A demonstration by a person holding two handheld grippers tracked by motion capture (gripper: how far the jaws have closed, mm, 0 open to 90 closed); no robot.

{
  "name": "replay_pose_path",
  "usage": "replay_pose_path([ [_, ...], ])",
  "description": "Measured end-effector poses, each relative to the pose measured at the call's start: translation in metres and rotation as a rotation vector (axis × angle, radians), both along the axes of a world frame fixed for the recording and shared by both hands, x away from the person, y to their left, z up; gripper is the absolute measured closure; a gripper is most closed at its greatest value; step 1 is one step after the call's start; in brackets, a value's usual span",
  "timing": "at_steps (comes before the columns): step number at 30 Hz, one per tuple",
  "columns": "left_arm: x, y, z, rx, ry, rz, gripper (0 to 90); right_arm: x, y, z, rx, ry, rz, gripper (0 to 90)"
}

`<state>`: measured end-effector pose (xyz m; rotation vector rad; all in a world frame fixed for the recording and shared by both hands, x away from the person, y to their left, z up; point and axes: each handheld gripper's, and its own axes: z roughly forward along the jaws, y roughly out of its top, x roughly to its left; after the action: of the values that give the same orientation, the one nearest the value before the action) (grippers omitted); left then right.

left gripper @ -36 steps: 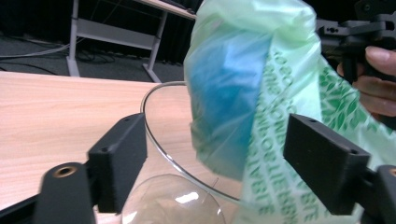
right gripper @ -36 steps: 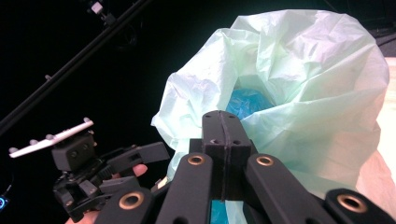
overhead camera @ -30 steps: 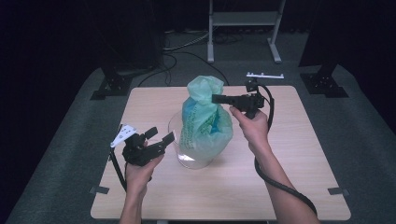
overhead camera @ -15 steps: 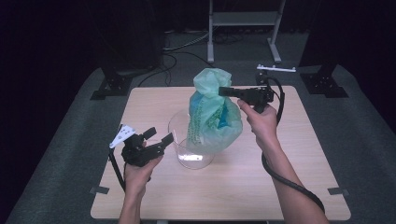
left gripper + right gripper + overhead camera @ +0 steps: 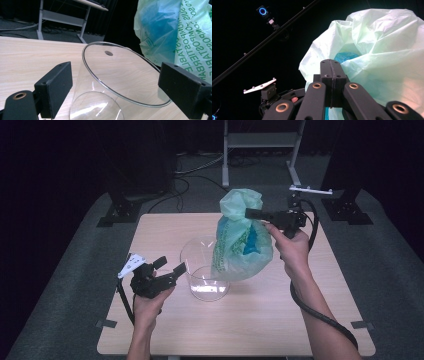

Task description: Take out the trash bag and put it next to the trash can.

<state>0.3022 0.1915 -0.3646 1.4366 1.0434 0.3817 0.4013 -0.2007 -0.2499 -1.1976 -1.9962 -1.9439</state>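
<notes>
Bag and glass beaker are coming apart: a second ago the green plastic bag sat down in the clear beaker at the middle of the worktop; now it hangs in the air above and to the right of the beaker's rim, its bottom clear of the glass or nearly so. The right hand-held gripper has its jaws pinched tight on the gathered neck of the bag, and has carried it up and away to the right. In the right gripper view the two jaws meet flat against each other with the pale film bunched just beyond them; something blue shows through the film.

The left hand-held gripper sits at the beaker's left side. Its jaws have just been opening and now stand wide; in the left gripper view they flank the tilted-looking rim without pressing on it, so the glass is loose between them.

My reading is that the bag is being lifted out while the beaker stays behind. With the left jaws released, nothing steadies the beaker if the bag drags on it.
</notes>
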Motion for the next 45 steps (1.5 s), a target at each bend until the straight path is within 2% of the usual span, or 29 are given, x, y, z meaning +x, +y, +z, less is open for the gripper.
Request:
replay_pose_path([
  [22, -0.001, -0.001, 0.001, 0.01, -0.002, -0.002, 10.5, -0.001, -0.042, -0.005, -0.011, 0.014, -0.087, 90.0],
  [26, -0.001, -0.001, 0.001, 0.009, 0.0, -0.002, 10.5, 0.0, -0.051, -0.01, -0.006, 0.024, -0.105, 90.0],
  [45, -0.002, -0.002, 0.001, 0.009, 0.002, -0.002, 10.3, 0.008, -0.068, -0.036, -0.009, 0.074, -0.154, 90.0],
])
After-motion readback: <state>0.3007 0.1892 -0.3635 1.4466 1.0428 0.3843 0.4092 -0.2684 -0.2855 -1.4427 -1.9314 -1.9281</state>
